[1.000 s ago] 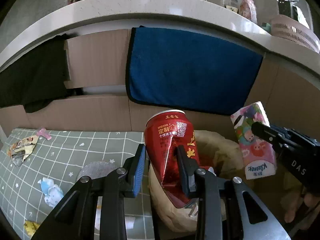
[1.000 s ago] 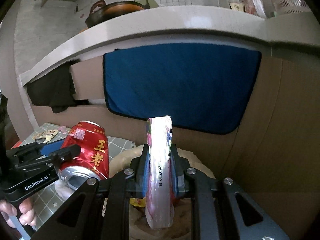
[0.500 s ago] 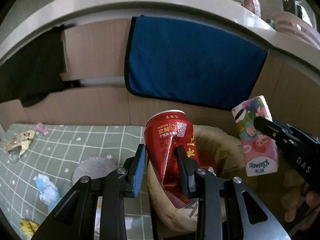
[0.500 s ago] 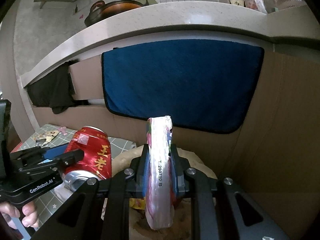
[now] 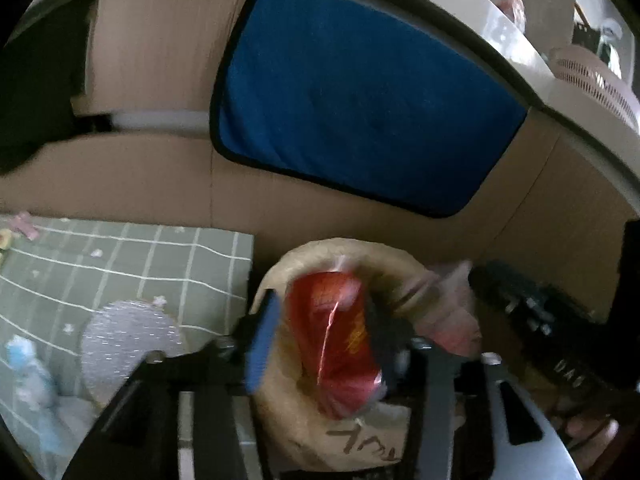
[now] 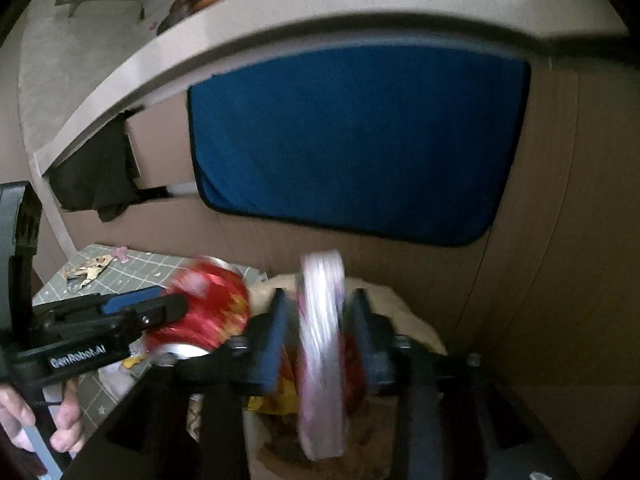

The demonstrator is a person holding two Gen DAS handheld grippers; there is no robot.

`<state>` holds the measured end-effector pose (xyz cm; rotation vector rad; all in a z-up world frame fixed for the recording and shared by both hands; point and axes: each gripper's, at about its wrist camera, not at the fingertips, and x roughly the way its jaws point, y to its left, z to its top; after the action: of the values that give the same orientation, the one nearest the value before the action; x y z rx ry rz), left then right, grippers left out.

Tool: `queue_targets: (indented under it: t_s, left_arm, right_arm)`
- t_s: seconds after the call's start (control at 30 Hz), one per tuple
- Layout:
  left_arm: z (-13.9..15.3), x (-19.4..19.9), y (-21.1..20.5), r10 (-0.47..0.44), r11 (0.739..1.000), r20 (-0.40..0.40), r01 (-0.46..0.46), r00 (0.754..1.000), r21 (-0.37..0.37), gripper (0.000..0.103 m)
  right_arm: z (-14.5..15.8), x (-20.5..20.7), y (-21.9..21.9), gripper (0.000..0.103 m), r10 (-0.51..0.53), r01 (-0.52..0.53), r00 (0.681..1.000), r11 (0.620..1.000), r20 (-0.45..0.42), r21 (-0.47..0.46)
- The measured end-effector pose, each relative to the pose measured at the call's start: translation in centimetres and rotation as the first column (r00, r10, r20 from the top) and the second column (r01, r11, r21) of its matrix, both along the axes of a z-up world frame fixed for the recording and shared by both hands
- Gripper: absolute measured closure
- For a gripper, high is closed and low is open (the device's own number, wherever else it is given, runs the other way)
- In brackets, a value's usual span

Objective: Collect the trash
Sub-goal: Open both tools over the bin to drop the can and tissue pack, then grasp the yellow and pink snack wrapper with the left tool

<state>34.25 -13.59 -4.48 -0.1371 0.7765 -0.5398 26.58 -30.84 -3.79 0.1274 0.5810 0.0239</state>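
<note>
Both views are motion-blurred. My left gripper (image 5: pixel 320 328) has its jaws spread, and the dented red drink can (image 5: pixel 334 340) sits loose between them over the mouth of the brown paper bag (image 5: pixel 280 400). The can also shows in the right wrist view (image 6: pixel 204 312). My right gripper (image 6: pixel 320 320) also stands wider than the pink-and-white tissue pack (image 6: pixel 322 352), which hangs between its fingers above the bag (image 6: pixel 408 312). The pack appears blurred in the left wrist view (image 5: pixel 452 312).
A green checked mat (image 5: pixel 120 264) lies left of the bag with a grey disc (image 5: pixel 128 340), a blue-white wrapper (image 5: pixel 28 364) and paper scraps (image 6: pixel 90 272). A blue towel (image 5: pixel 360 100) hangs on the cardboard wall under the counter (image 6: pixel 280 28).
Both grippers have tipped down toward the bag and their jaws have widened. The can and the tissue pack have dropped lower, blurred, over the bag mouth.
</note>
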Motion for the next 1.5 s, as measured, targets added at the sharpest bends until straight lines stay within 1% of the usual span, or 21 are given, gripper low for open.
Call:
queue_targets:
  t_s: [0.07,0.13,0.2,0.33,0.43,0.6,0.67,0.7,0.77,0.87,0.93,0.97,1.03,1.1,1.17,1.23,1.3,1.37,1.4,1.43,1.5]
  left_arm:
    - [-0.5,0.5,0.3,-0.005,1.0,-0.033,0.005,0.999,-0.017,0.053]
    - [-1.0,0.8,1.0,0.027,0.999,-0.07,-0.029,0.997,-0.034,0.053]
    - [-1.2,0.7,2.0,0.079,0.996,-0.081,-0.081,0.994,-0.024,0.053]
    - [-0.9,-0.8,4.3,0.166,0.986,-0.047,-0.165,0.985,0.028,0.053]
    - [-0.1,-2.5,6.6,0.206,0.977,-0.014,-0.205,0.978,0.054,0.053]
    - [2.9,-5.9,12.1,0.28,0.955,0.066,-0.285,0.958,0.079,0.053]
    - [4.7,-8.1,15.2,0.342,0.93,0.126,-0.355,0.931,0.094,0.053]
    - [5.1,-8.7,16.6,0.367,0.919,0.143,-0.382,0.919,0.095,0.053]
    - [6.1,-10.6,20.0,0.434,0.885,0.175,-0.455,0.883,0.099,0.053]
    - [6.5,-12.4,24.0,0.504,0.841,0.177,-0.527,0.845,0.123,0.053]
    - [6.1,-13.3,26.5,0.548,0.81,0.158,-0.568,0.822,0.146,0.053]
    - [5.7,-13.7,27.6,0.566,0.798,0.139,-0.582,0.813,0.157,0.053]
    - [5.0,-14.2,29.1,0.585,0.784,0.115,-0.596,0.803,0.176,0.053]
    - [4.7,-14.9,30.2,0.601,0.765,0.118,-0.611,0.791,0.203,0.053]
    - [4.8,-15.9,31.4,0.614,0.754,0.126,-0.626,0.779,0.197,0.053]
    - [4.9,-16.6,32.1,0.623,0.755,0.112,-0.633,0.774,0.173,0.053]
    - [4.5,-16.8,32.0,0.602,0.784,0.065,-0.605,0.795,0.136,0.053]
    - [3.4,-16.6,31.2,0.548,0.834,-0.015,-0.545,0.837,0.083,0.053]
    - [2.7,-16.4,30.6,0.519,0.854,-0.045,-0.516,0.854,0.067,0.053]
    - [2.0,-16.2,29.8,0.495,0.868,-0.066,-0.492,0.866,0.061,0.053]
    - [0.8,-15.6,28.2,0.468,0.884,-0.079,-0.463,0.88,0.071,0.053]
  right_arm:
    - [-0.9,0.3,-0.2,0.064,-0.012,0.012,1.0,1.0,-0.021,0.008]
    - [-1.7,0.5,-0.4,0.064,-0.022,0.022,0.999,1.0,-0.043,0.007]
    - [-2.2,0.5,-0.4,0.064,-0.024,0.025,0.998,1.0,-0.057,0.01]
    - [-2.6,0.5,-0.1,0.064,-0.026,0.026,0.997,1.0,-0.072,-0.002]
    - [-2.6,0.3,0.5,0.064,-0.02,0.021,0.997,1.0,-0.074,0.001]
    - [-2.3,-0.4,2.4,0.064,0.034,-0.031,0.997,0.999,-0.065,0.039]
    - [-2.1,-0.6,3.8,0.064,0.073,-0.07,0.995,0.996,-0.062,0.051]
    - [-2.0,-0.6,4.5,0.064,0.091,-0.088,0.994,0.995,-0.061,0.055]
    - [-1.8,-0.5,6.6,0.064,0.139,-0.136,0.989,0.989,-0.055,0.057]
    - [-1.5,-0.7,9.3,0.064,0.202,-0.2,0.978,0.978,-0.046,0.054]
    - [-1.5,-0.5,11.4,0.064,0.248,-0.245,0.968,0.968,-0.043,0.06]
    - [-1.6,-0.4,12.1,0.064,0.264,-0.261,0.963,0.963,-0.044,0.064]
    - [-1.8,-0.2,14.1,0.064,0.307,-0.303,0.95,0.95,-0.053,0.072]
    - [-2.0,-0.4,15.6,0.064,0.337,-0.333,0.939,0.94,-0.064,0.067]
    - [-2.1,-0.6,16.9,0.064,0.36,-0.356,0.93,0.932,-0.072,0.066]
    - [-2.3,-0.7,18.2,0.064,0.4,-0.394,0.913,0.916,-0.082,0.078]
    - [-2.4,-1.0,19.3,0.064,0.434,-0.428,0.897,0.9,-0.088,0.08]
    - [-2.6,-1.2,20.4,0.064,0.439,-0.435,0.894,0.899,-0.095,0.057]
    - [-2.6,-1.3,20.7,0.064,0.437,-0.434,0.894,0.9,-0.095,0.05]
    - [-2.6,-1.3,20.8,0.064,0.436,-0.433,0.895,0.9,-0.095,0.05]
    - [-2.5,-1.4,20.6,0.064,0.433,-0.43,0.897,0.901,-0.093,0.05]
